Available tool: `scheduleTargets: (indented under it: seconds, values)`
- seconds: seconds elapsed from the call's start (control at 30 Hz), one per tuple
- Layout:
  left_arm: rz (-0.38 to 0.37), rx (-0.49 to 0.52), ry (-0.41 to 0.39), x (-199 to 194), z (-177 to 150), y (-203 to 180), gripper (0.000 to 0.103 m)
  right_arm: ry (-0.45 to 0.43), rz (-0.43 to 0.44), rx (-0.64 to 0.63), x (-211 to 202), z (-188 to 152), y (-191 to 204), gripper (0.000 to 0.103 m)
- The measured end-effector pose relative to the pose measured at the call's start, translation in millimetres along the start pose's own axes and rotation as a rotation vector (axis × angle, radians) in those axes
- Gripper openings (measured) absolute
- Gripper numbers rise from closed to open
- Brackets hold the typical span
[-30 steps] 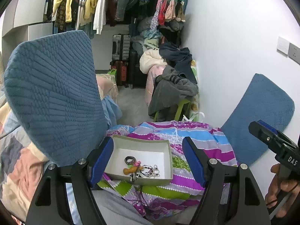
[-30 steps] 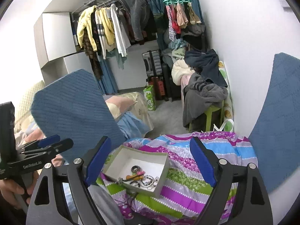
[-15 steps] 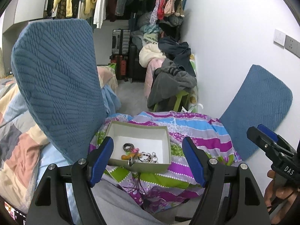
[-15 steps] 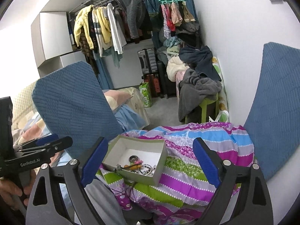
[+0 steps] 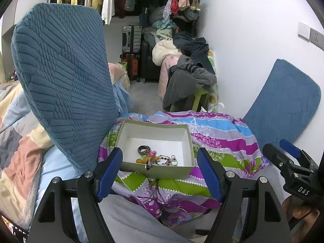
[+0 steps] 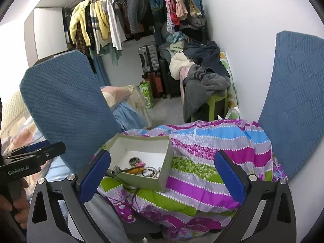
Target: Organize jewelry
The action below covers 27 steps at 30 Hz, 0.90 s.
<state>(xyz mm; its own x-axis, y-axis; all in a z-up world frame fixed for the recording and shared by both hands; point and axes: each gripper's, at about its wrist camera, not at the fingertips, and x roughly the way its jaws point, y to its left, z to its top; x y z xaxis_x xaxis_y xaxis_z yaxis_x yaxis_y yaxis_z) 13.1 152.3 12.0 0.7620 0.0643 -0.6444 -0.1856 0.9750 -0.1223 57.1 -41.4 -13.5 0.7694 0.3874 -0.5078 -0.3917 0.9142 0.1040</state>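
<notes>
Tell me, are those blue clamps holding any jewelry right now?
No. Both the left gripper and right gripper are open and empty; the jewelry lies in the box.

A cramped bedroom corner with white walls, as I see it.
Ahead I see a clothes rail (image 6: 113,20) above suitcases (image 5: 131,40), grey floor (image 5: 145,95), a green stool (image 6: 216,105) heaped with garments, and blue chair backs (image 5: 60,81) either side.

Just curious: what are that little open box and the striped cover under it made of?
The box looks like matte cardboard: thin straight walls, white inside, greenish outside. The striped cover seems soft printed cotton-like fabric, since it creases and drapes.
</notes>
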Motion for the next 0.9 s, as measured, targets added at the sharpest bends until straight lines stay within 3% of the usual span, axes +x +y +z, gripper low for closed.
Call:
scheduleTargets:
  seconds: [0.9]
  values:
    - [-0.008,0.001,0.031,6.0,-11.4,5.6,0.076,0.020,-0.074,-0.034,3.9,-14.2,5.0,0.103]
